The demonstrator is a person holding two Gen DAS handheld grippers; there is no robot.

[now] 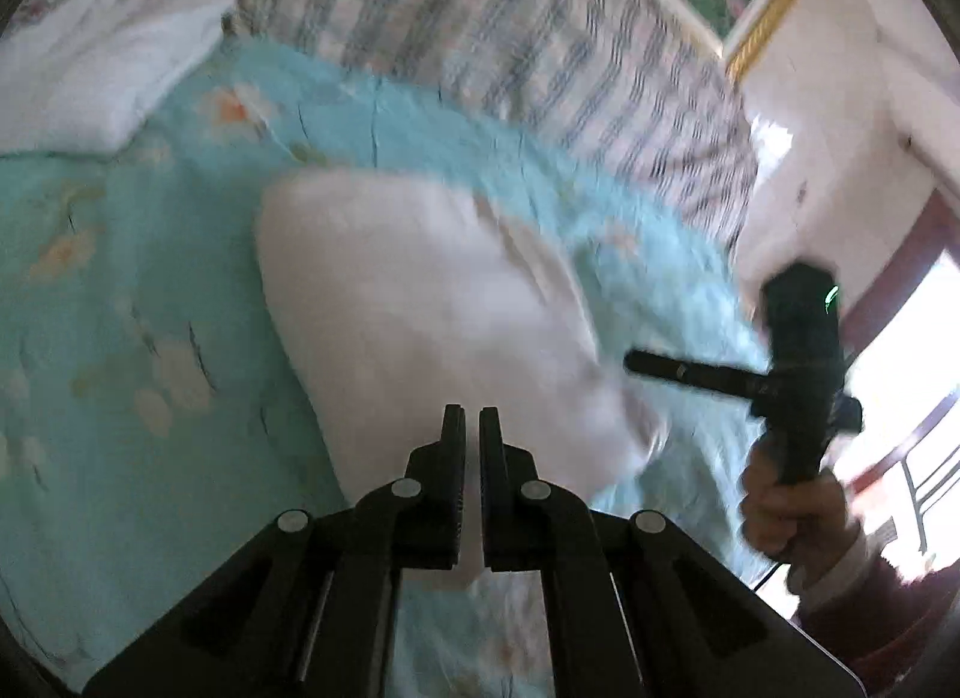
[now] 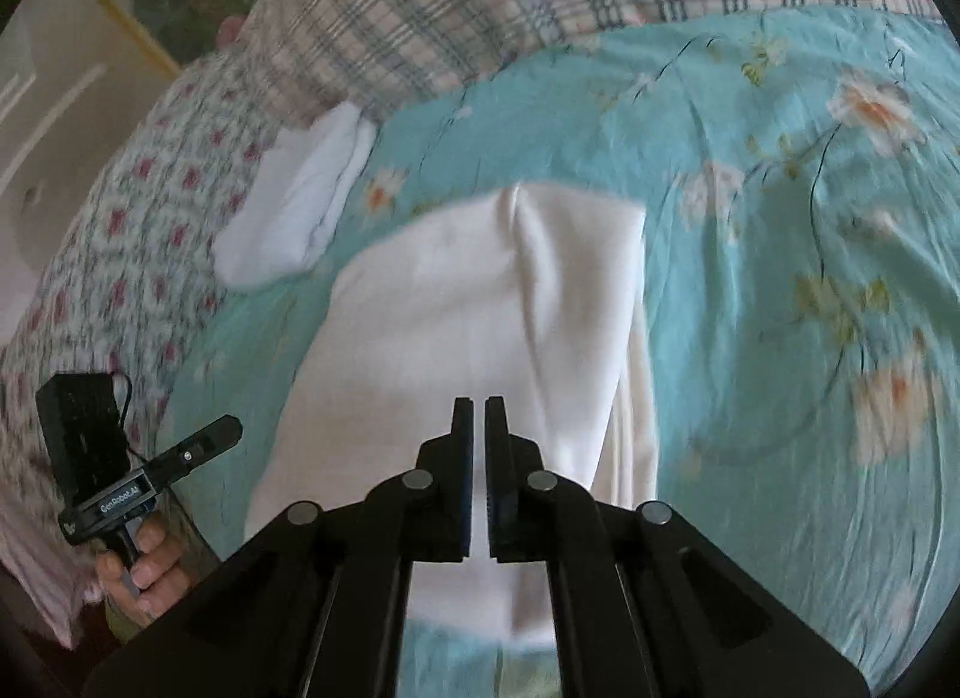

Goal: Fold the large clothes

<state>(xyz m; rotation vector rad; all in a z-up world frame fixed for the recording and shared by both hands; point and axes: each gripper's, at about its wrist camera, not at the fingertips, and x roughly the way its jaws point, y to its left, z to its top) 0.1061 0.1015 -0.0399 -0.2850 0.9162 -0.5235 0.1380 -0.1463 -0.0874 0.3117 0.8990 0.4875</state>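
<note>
Lying folded into a flat white shape on the blue flowered bedspread (image 2: 780,170), the white garment (image 2: 480,302) looks nearly done, and the left gripper (image 1: 471,428) and right gripper (image 2: 478,416) are both closed with nothing in them.

Each fisheye camera sits just behind its own tongs and looks forward and steeply down at the bed from close above. The left view faces the folded white garment (image 1: 432,302) from its left, the right view from nearer its middle. Both share that garment, the turquoise floral bedspread (image 2: 750,230) and the far plaid pillow (image 1: 510,26).
</note>
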